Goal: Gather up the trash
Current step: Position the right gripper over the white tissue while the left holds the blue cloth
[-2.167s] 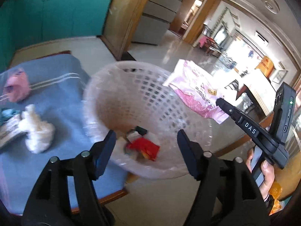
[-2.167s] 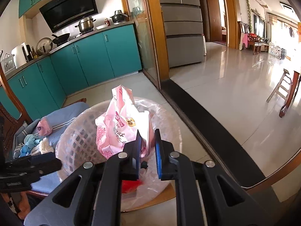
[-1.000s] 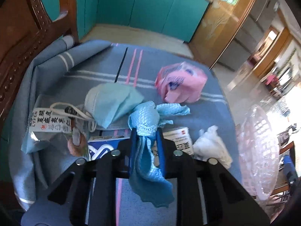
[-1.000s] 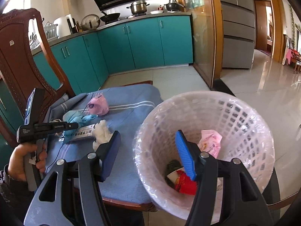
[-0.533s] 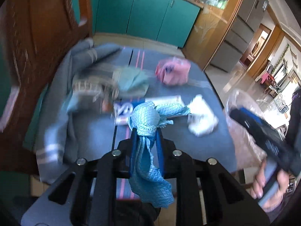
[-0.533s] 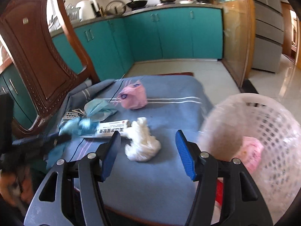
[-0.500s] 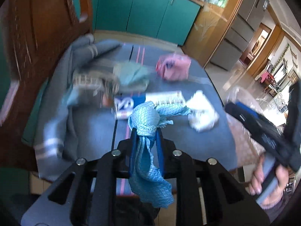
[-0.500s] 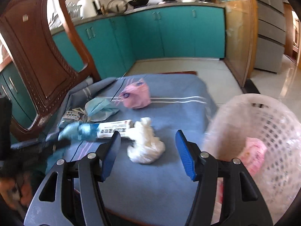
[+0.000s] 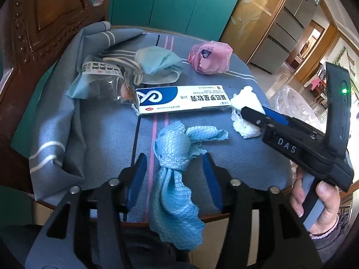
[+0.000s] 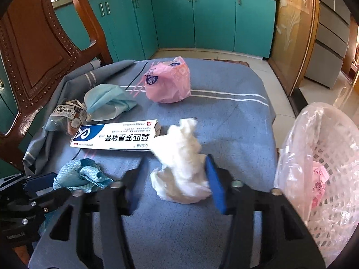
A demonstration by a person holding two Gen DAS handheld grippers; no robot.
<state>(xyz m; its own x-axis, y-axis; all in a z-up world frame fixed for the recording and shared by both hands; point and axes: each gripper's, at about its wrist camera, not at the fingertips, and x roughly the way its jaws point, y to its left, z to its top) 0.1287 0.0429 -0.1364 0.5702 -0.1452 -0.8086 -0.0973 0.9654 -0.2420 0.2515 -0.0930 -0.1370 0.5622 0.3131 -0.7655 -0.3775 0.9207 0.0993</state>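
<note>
A crumpled blue cloth [image 9: 172,148] lies at the front edge of the blue blanket [image 10: 224,112] and hangs over it. My left gripper [image 9: 173,159] straddles the cloth; its jaws are opening and the pads stand clear of the cloth on both sides. A white tissue wad [image 10: 181,170] sits between the jaws of my right gripper [image 10: 175,160], which are closing. The right pad is at the tissue's edge and the left pad is still apart. The lined white basket [image 10: 325,148] stands to the right with a pink wrapper inside.
On the blanket lie a white and blue box [image 9: 181,99], a pale blue face mask [image 9: 157,65], a clear packet [image 9: 101,83] and a pink bag [image 9: 209,57]. A carved wooden chair back [image 9: 44,22] rises on the left. Teal cabinets stand behind.
The left jaws have spread and let go of the blue cloth, which now rests on the blanket. The right gripper has swung from the basket to the white tissue and narrowed around it.
</note>
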